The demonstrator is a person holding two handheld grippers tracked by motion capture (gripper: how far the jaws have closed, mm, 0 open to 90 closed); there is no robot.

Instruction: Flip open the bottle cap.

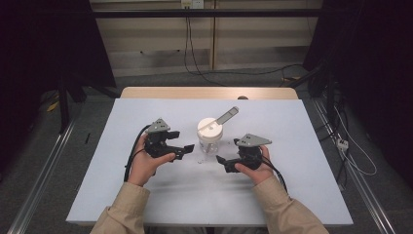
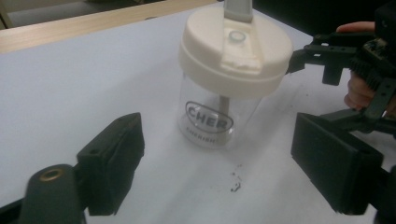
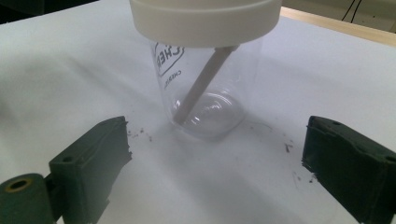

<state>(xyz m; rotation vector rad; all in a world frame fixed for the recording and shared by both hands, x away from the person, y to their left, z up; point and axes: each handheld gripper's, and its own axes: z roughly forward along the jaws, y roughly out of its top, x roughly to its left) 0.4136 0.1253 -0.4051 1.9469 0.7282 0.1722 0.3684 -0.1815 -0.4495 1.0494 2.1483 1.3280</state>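
Observation:
A clear jar (image 1: pixel 209 145) with a cream lid (image 1: pixel 210 128) stands upright at the middle of the white table (image 1: pixel 292 161). A grey spoon handle (image 1: pixel 227 115) sticks up through the lid toward the far right; its stem (image 3: pixel 200 85) reaches the jar's bottom. My left gripper (image 1: pixel 188 148) sits just left of the jar and is open. In the left gripper view the jar (image 2: pixel 210 119) stands a little beyond its jaws, which hold nothing. My right gripper (image 1: pixel 220 162) is low at the jar's front right, also open, with the jar (image 3: pixel 201 95) ahead of its jaws and apart from them.
Dark specks (image 2: pixel 236 184) lie on the white sheet close to the jar's base. A wooden edge (image 1: pixel 209 92) runs along the table's far side. Cables (image 1: pixel 358 161) and metal rails lie on the floor at both sides.

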